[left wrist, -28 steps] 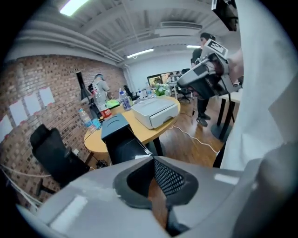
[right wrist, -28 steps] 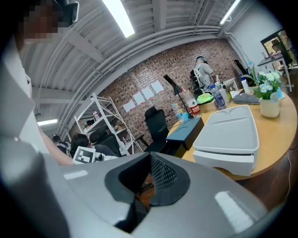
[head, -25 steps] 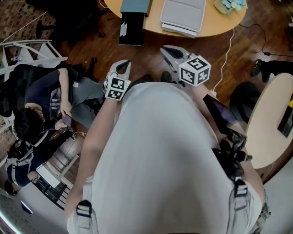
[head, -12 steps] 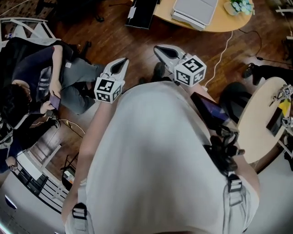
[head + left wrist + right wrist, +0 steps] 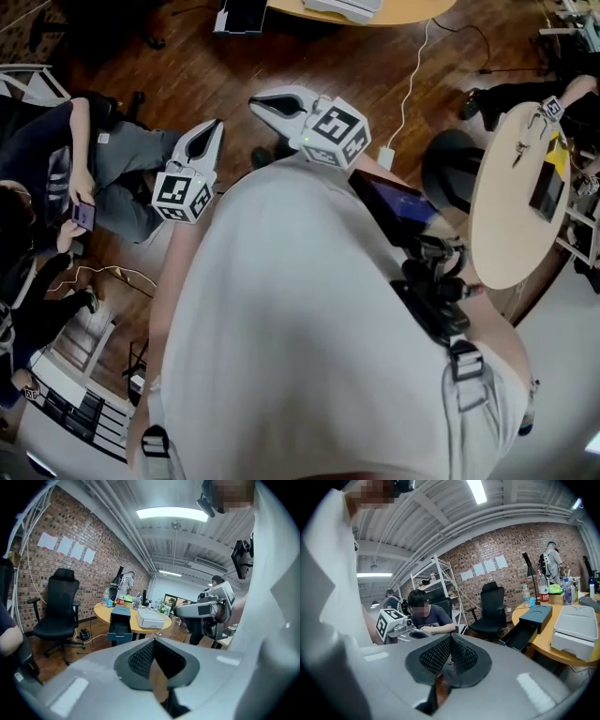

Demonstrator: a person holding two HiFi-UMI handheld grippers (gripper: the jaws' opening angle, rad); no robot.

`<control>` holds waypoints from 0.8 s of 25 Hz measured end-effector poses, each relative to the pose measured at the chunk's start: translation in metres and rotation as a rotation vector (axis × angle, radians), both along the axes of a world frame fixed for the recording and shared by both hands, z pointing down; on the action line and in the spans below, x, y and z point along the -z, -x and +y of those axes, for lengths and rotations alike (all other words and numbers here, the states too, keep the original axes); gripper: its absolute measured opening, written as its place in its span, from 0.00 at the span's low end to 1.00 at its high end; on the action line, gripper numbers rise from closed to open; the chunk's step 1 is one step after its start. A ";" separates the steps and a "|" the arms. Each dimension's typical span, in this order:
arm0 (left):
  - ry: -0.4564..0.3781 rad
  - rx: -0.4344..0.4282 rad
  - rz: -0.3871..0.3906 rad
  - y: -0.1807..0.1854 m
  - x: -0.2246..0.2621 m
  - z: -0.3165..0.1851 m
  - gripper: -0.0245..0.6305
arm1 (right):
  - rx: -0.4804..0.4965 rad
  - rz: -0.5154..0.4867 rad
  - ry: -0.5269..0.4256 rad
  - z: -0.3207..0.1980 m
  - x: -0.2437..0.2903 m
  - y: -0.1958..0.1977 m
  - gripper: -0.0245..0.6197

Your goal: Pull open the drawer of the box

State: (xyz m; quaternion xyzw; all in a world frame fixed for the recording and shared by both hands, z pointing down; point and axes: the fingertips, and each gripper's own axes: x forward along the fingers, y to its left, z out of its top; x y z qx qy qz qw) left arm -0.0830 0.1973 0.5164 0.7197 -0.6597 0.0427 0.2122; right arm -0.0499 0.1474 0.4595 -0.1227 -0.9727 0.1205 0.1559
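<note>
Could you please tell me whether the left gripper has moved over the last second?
Yes. In the head view the left gripper has drawn back from the box, towards the person. The stretch of wooden floor between them is now wider.

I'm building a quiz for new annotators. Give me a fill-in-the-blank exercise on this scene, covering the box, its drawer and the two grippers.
1. The drawer of the dark box stands ____.
2. The left gripper and the right gripper both have their jaws ____, with nothing between them.
3. The box stands ____ the round wooden table, not under it.
4. Behind the black office chair, the wall is made of ____.

Missing words: open; shut; on; brick.
</note>
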 end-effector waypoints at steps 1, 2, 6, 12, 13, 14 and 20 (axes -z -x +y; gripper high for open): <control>-0.008 0.004 0.005 0.000 0.000 0.002 0.05 | -0.009 -0.001 0.003 0.003 0.000 -0.001 0.05; -0.015 0.009 0.009 0.000 0.000 0.003 0.05 | -0.018 -0.002 0.007 0.005 0.001 -0.003 0.05; -0.032 0.028 0.024 -0.005 -0.001 0.005 0.05 | -0.034 0.003 0.026 0.011 -0.001 -0.015 0.05; -0.053 0.019 0.022 -0.017 -0.002 0.004 0.05 | -0.042 0.024 0.060 0.013 -0.013 -0.026 0.05; -0.055 0.017 0.025 -0.018 -0.002 0.006 0.05 | -0.043 0.029 0.063 0.014 -0.015 -0.026 0.05; -0.057 0.016 0.026 -0.018 -0.002 0.007 0.05 | -0.045 0.032 0.067 0.015 -0.017 -0.026 0.05; -0.048 0.005 0.025 -0.016 -0.011 0.018 0.05 | -0.033 0.058 0.083 0.028 -0.033 -0.017 0.05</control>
